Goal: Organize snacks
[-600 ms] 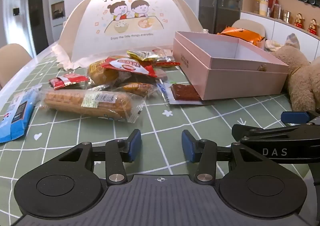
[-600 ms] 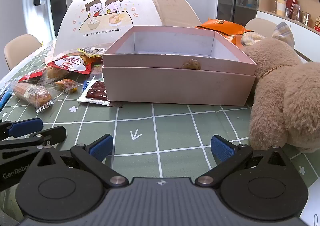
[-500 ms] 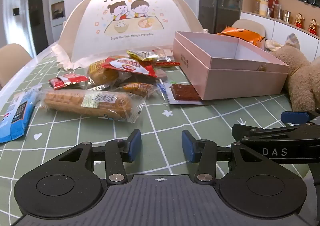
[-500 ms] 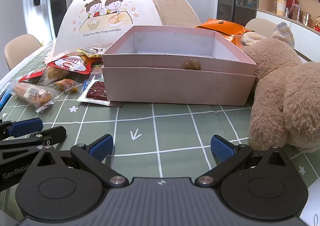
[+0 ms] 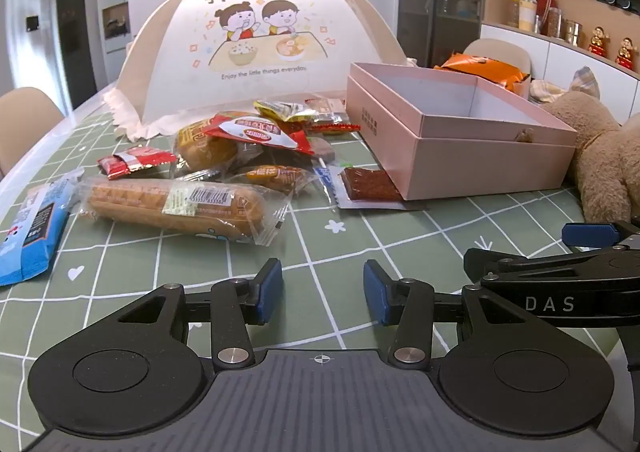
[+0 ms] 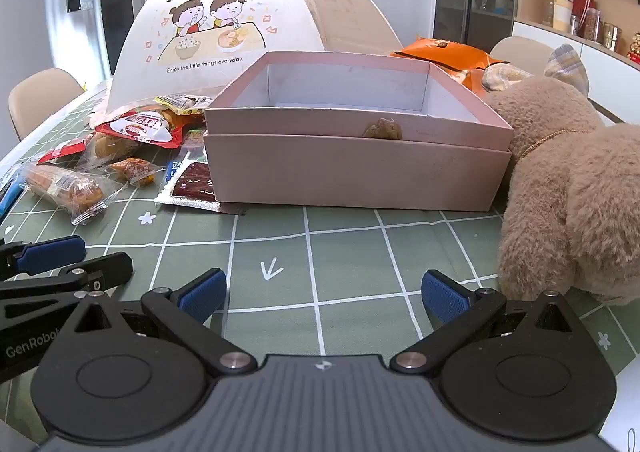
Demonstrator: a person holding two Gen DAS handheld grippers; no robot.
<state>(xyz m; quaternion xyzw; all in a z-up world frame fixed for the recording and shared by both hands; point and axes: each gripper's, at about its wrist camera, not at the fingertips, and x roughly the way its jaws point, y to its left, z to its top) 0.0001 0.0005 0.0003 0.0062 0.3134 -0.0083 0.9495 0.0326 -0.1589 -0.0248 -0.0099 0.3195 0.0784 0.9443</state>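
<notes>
- Left wrist view: the left gripper [image 5: 323, 292] hangs low over the green checked tablecloth [image 5: 360, 244], its blue pads a moderate gap apart with nothing between them.
- Ahead of it and to its left lies the long bread roll in clear wrap [image 5: 176, 206], flat on the cloth; further left is a blue packet [image 5: 32, 236] at the table's edge.
- Beyond the roll sits a heap of snacks: a red-and-white pouch [image 5: 256, 132] on top, a small red sachet [image 5: 134, 160] to the left of the heap, a yellow packet [image 5: 288, 110] behind.
- Ahead and to the right, a dark red snack sheet in clear wrap [image 5: 370, 188] touches the near corner of the pink box [image 5: 472, 156], which stands open and shows a bare white inside.
- Right wrist view: the right gripper [image 6: 324, 294] is spread wide, gripping nothing, and points at the pink box's [image 6: 356, 172] front wall.
- To its right a brown plush bear [image 6: 572, 188] leans against the box's side; an orange bag [image 6: 444, 56] lies behind the box.
- Behind the snacks stands a white mesh food cover [image 6: 224, 36].
</notes>
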